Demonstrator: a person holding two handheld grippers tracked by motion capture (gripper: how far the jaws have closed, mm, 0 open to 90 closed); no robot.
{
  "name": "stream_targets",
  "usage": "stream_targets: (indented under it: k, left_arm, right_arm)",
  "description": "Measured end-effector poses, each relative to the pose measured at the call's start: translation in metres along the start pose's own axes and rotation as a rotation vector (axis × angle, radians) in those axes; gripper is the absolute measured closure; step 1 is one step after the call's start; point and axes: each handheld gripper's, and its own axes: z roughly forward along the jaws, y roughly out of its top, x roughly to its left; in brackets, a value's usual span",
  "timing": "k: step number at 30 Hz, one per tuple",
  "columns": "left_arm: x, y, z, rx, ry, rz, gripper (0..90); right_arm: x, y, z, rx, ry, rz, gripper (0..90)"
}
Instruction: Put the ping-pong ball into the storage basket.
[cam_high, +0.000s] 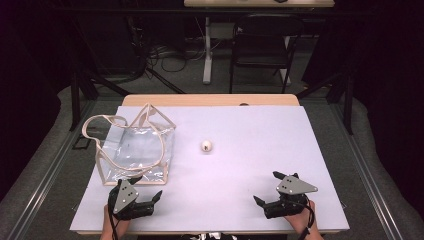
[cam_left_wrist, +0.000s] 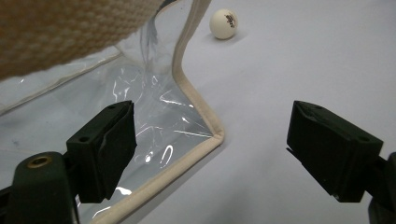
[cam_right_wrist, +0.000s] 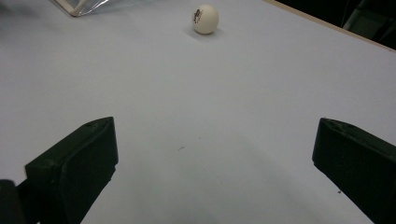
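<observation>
Fingers of both the left gripper (cam_high: 148, 194) and right gripper (cam_high: 266, 187) are held spread and empty near the clear, beige-trimmed bag (cam_high: 137, 150), beside which a white ball (cam_high: 206, 145) is seen on the pale lilac table (cam_high: 260, 150), backed by a dark room.

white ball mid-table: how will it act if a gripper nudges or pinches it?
The ball is round, smooth and sits free on the flat table, so a nudge would probably send it rolling. It looks like a table tennis ball, so likely very light. Its smooth curve could let it squirt out of an off-centre pinch.
</observation>
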Motion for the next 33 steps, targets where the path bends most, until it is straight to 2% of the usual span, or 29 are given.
stream_targets:
  k: [16, 33]
  left_arm:
    - [-0.001, 0.0, 0.002, 0.002, -0.01, 0.006, 16.0]
    - [-0.001, 0.0, 0.002, 0.001, -0.007, 0.006, 16.1]
  right_arm:
    - [0.002, 0.003, 0.003, 0.02, 0.002, -0.011, 0.0]
    - [0.002, 0.015, 0.016, 0.06, 0.003, -0.019, 0.0]
